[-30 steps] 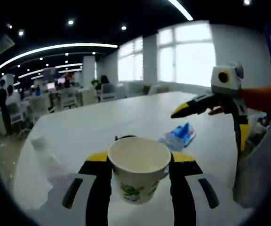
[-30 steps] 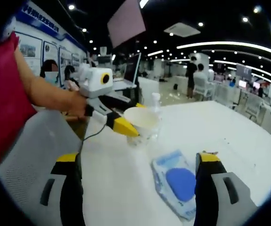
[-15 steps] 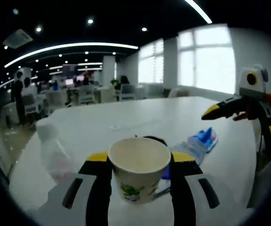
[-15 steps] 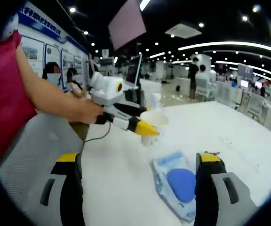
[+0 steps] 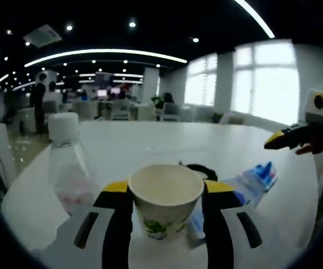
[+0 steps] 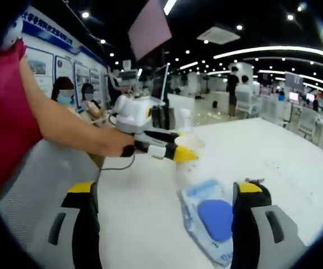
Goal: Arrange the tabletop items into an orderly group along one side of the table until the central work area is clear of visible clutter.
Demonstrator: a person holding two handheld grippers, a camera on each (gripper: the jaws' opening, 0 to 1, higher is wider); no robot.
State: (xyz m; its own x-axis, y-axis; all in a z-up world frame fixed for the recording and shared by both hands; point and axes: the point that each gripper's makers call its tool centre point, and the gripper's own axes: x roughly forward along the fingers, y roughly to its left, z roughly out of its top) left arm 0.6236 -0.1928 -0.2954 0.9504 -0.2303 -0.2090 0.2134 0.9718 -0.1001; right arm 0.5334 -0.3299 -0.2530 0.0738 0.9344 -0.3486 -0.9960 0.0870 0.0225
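We've got the paper cup (image 5: 165, 199) pinched in the left gripper (image 5: 165, 210) jaws, mid-carry. Right gripper (image 6: 164, 224) is wide open, holding nothing, over the blue packet (image 6: 211, 218). Next we'd probably park the cup beside the water bottle (image 5: 67, 162) at the table (image 5: 150, 147) edge.

- Plastic bottle (image 5: 67, 162) stands upright just left of the paper cup (image 5: 165, 200).
- Blue wipes packet (image 5: 245, 185) lies right of it.
- White table (image 5: 150, 143) beyond lies open.

An open-plan office with curved ceiling light strips (image 5: 105, 53), recessed spotlights, bright windows (image 5: 262, 78), distant desks and chairs (image 5: 116, 109), and poster-lined wall (image 6: 55, 61).
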